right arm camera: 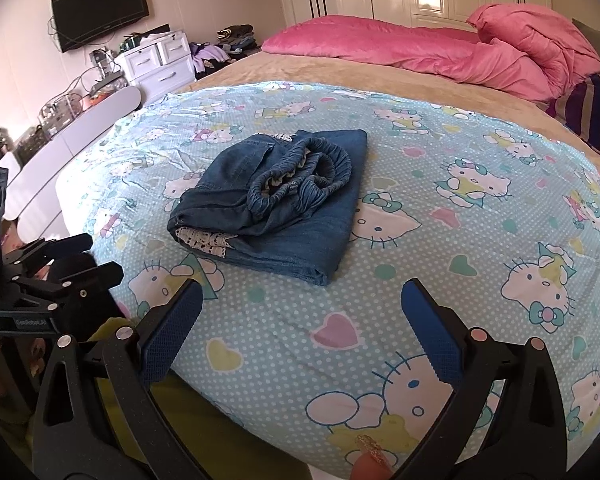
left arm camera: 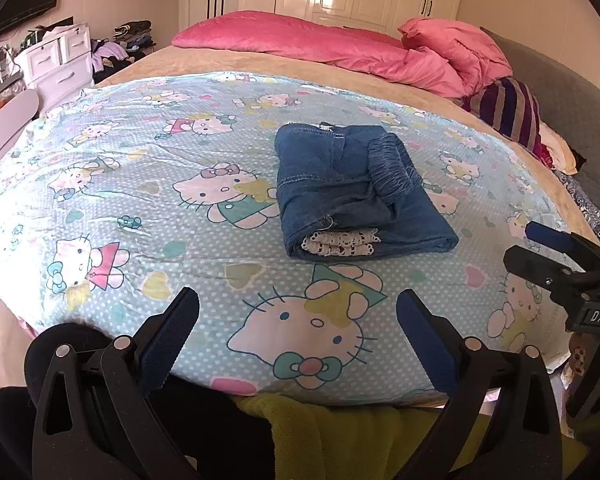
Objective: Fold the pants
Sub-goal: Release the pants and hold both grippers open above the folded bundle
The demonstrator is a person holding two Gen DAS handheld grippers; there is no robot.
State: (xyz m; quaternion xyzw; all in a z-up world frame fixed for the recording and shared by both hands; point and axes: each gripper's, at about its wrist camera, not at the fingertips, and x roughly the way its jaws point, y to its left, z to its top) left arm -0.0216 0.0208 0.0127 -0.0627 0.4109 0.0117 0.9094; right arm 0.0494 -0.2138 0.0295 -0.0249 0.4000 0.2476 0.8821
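A pair of blue denim pants [left arm camera: 340,184] [right arm camera: 276,204] lies folded into a compact bundle on the cartoon-cat sheet [left arm camera: 140,200] [right arm camera: 440,240]. Its gathered elastic waistband [left arm camera: 392,168] [right arm camera: 300,176] sits on top, and white lace trim [left arm camera: 340,242] [right arm camera: 204,240] peeks from the near edge. My left gripper [left arm camera: 296,300] [right arm camera: 102,256] hovers open near the bed's front edge, short of the pants and holding nothing. My right gripper [right arm camera: 302,286] [left arm camera: 520,242] is also open and empty, set to the right of the left one and in front of the bundle.
A pink duvet [left arm camera: 340,48] and a striped pillow [left arm camera: 508,108] lie at the far end of the bed. White drawers [left arm camera: 60,60] and a wall TV [right arm camera: 100,8] are on the left. A yellow-green cloth [left arm camera: 320,432] hangs below the front edge. A person's fingertip [right arm camera: 370,452] shows low.
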